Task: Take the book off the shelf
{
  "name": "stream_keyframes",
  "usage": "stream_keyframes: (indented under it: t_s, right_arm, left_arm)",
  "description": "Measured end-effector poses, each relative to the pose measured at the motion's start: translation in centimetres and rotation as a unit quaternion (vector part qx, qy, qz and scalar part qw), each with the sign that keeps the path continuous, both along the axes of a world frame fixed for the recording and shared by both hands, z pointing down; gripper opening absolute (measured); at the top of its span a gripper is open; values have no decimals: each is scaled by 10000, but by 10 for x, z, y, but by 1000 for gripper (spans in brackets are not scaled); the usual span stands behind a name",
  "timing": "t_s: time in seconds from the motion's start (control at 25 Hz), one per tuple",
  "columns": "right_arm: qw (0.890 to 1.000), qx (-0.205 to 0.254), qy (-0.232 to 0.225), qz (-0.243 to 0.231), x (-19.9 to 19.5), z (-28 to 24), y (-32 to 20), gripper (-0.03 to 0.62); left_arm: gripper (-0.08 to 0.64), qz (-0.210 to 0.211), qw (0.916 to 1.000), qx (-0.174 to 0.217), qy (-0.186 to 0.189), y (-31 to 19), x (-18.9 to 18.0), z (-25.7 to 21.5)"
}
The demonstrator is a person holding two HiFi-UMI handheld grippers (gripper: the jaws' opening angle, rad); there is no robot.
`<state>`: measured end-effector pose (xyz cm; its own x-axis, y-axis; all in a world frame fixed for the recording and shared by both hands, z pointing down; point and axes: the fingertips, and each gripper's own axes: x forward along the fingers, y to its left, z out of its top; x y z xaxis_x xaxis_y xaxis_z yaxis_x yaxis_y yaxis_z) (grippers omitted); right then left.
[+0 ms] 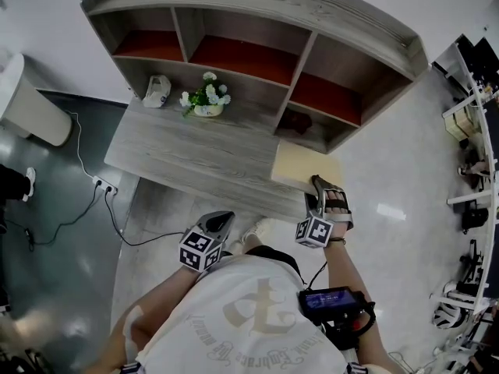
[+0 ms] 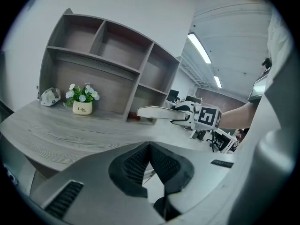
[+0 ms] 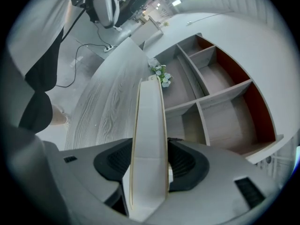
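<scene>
- Right claw [image 3: 150, 163] pinches the pale book [image 3: 151, 116], held over the tabletop's [image 1: 195, 158] right side.
- Left claw [image 2: 149, 146] pressed together, empty, by the near edge.

A small white pot of white flowers with green leaves [image 1: 207, 100] stands toward the far edge of the grey wood-grain table [image 1: 187, 158], left of middle. A small white rounded object [image 1: 157, 91], too small to identify, lies just left of it. On the floor beyond the table's left edge, a white power strip [image 1: 104, 185] lies near a white cylindrical bin [image 1: 31, 104].
</scene>
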<state>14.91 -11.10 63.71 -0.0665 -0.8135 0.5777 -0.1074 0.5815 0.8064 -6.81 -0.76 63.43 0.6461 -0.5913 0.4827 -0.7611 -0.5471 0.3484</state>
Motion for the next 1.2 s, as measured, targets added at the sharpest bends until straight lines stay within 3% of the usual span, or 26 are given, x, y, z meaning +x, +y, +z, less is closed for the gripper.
stream_keyframes:
  t_s: [0.6, 1.2]
  right_arm:
    - [9970, -759, -144, 80, 5, 77, -10, 230]
    - [9922, -1209, -235, 182, 11, 116, -1, 258]
  left_arm:
    - [9, 272, 9990, -266, -255, -12, 17, 16]
    - [9, 276, 9982, -510, -164, -25, 26, 29]
